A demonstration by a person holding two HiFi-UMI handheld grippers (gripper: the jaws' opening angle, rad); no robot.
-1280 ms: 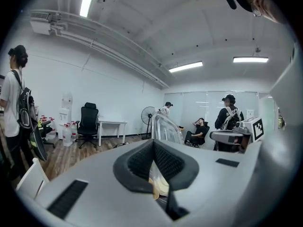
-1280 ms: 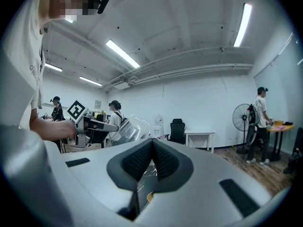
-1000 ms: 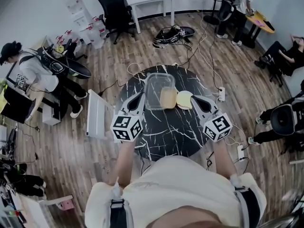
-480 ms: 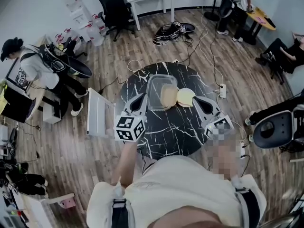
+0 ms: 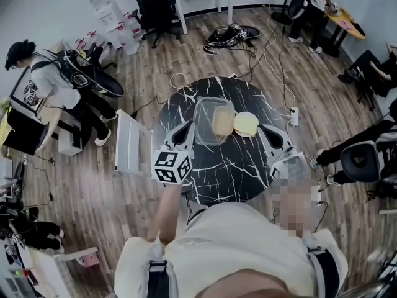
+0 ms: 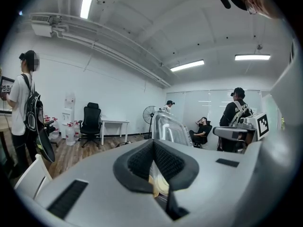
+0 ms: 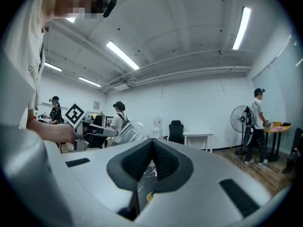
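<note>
The clear plastic box (image 5: 203,124) stands near the middle of the round black marbled table (image 5: 229,166). A tan slab (image 5: 221,122) seems to lie inside it by its right wall, and a pale round disc (image 5: 245,124) lies just beside it. The left gripper (image 5: 185,128) hovers near the box's left wall, and the right gripper (image 5: 263,129) near the disc. Both tongs are pressed together, pinching nothing. This looks like an approach; any grip would need the tongs to spread first.
</note>
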